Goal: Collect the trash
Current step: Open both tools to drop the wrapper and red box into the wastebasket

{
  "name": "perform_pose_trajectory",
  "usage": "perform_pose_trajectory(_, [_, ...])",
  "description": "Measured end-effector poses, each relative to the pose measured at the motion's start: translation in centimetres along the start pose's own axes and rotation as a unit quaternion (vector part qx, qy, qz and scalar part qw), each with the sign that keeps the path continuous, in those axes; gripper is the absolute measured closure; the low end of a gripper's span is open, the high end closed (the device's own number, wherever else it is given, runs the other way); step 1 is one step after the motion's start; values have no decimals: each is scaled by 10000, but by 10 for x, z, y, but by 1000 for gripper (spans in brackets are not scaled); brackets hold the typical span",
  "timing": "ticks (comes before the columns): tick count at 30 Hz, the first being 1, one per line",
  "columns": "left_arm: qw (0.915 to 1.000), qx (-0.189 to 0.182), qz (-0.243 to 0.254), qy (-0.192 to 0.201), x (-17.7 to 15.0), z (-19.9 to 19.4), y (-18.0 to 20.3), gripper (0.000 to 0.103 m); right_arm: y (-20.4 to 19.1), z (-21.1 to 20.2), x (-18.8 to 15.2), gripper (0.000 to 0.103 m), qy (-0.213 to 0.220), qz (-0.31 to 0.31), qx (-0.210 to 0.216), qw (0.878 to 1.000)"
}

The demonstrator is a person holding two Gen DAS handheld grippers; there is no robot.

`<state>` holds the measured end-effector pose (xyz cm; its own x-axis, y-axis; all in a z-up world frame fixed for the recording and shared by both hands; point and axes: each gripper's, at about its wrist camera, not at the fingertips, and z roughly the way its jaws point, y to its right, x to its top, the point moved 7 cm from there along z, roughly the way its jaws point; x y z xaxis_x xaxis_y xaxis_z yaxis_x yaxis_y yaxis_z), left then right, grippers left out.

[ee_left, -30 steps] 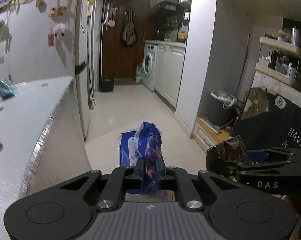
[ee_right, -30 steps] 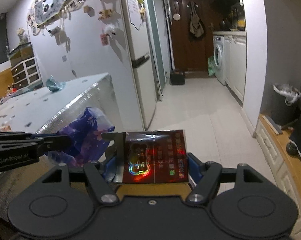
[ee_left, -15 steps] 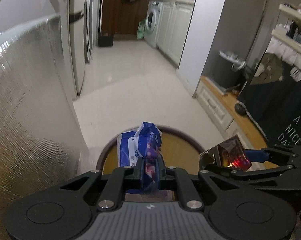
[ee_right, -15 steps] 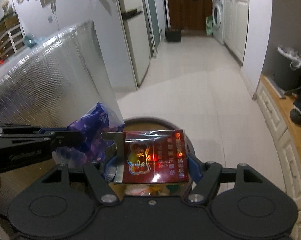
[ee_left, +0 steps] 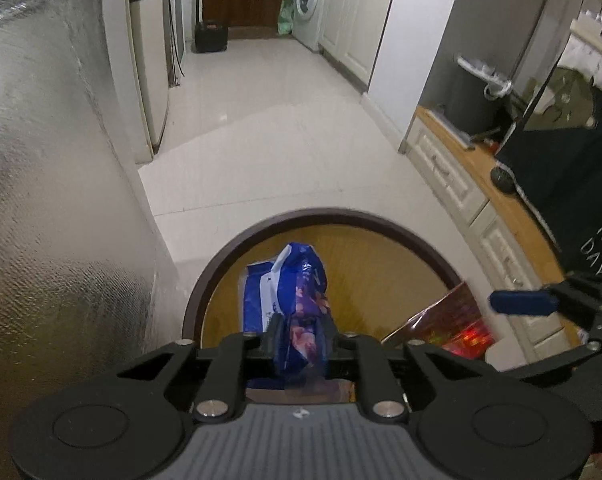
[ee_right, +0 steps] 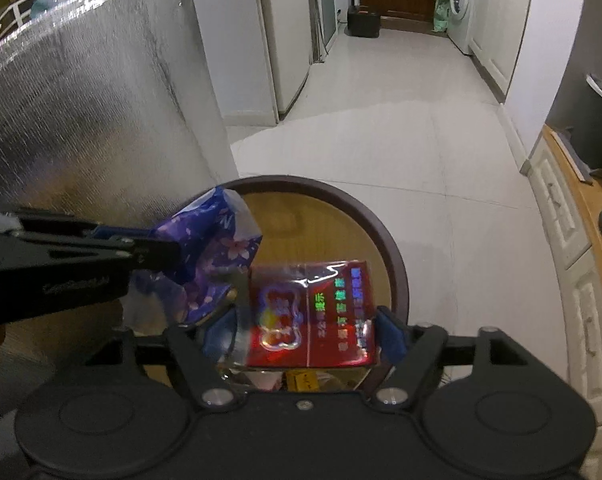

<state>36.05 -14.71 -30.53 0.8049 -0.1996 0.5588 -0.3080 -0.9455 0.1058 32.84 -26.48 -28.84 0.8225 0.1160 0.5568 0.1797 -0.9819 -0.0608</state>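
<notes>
- Both cameras have tipped downward over the last second: the far wall and the top of the foil-covered surface [ee_right: 93,92] have slid out of the left view, and the round bin with a dark brown rim and yellow-brown inside [ee_left: 229,256] has come into sight and grown to fill the lower middle of both views.
- My reading is that the carry is over and both pieces of trash hang above the bin's mouth, so the drop looks like the step at hand; neither piece has been let go yet.
- The left tongs [ee_left: 299,330] are pressed tight on a crumpled blue-and-purple plastic wrapper with a pink flower print [ee_left: 301,280], just as they were a second ago. It sticks up soft and creased beyond the tips, over the bin opening.
- The right tongs [ee_right: 307,330] pinch a shiny red cigarette-style packet in clear film [ee_right: 313,316] across its width, grip unchanged. Its face is flat and glossy, with a holographic emblem and rows of coloured characters.
- The two pieces sit just beside each other; the right view does not show whether they touch.
- Below the packet, the right view shows what seems to be other trash already lying in the bin, too hidden to name.
</notes>
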Motion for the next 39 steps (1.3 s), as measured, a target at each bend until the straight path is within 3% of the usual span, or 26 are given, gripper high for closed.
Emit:
perform_pose_trajectory(9, [9988, 37, 149, -469, -14, 17, -3, 57, -2, 7, -8, 16, -352, -325, 40, 9988])
perform_pose_trajectory(13, [9978, 25, 197, -631, -18, 17, -3, 37, 2, 11, -13, 16, -482, -347, 39, 9982])
perform_pose_trajectory(14, [9978, 31, 213, -634, -18, 16, -3, 30, 2, 11, -13, 15, -500, -349, 41, 9981])
perform_pose_trajectory(18, [9978, 124, 249, -609, -17, 10, -6, 22, 1, 9, -16, 13, -522, -345, 29, 9980])
perform_pose_trajectory(22, [9976, 229, 227, -610, -20, 4, -12, 7, 0, 4, -15, 9, -508, -354, 10, 9981])
perform_pose_trajectory(28, [9963, 420, 277, -693, -28, -2, -19, 0, 4, 0, -17, 0, -491, -341, -21, 9982])
perform_pose_trajectory(39, [9944, 677, 345, -738, -42, -18, -24, 0, 7, -15, -20, 0, -362, -296, -139, 9988])
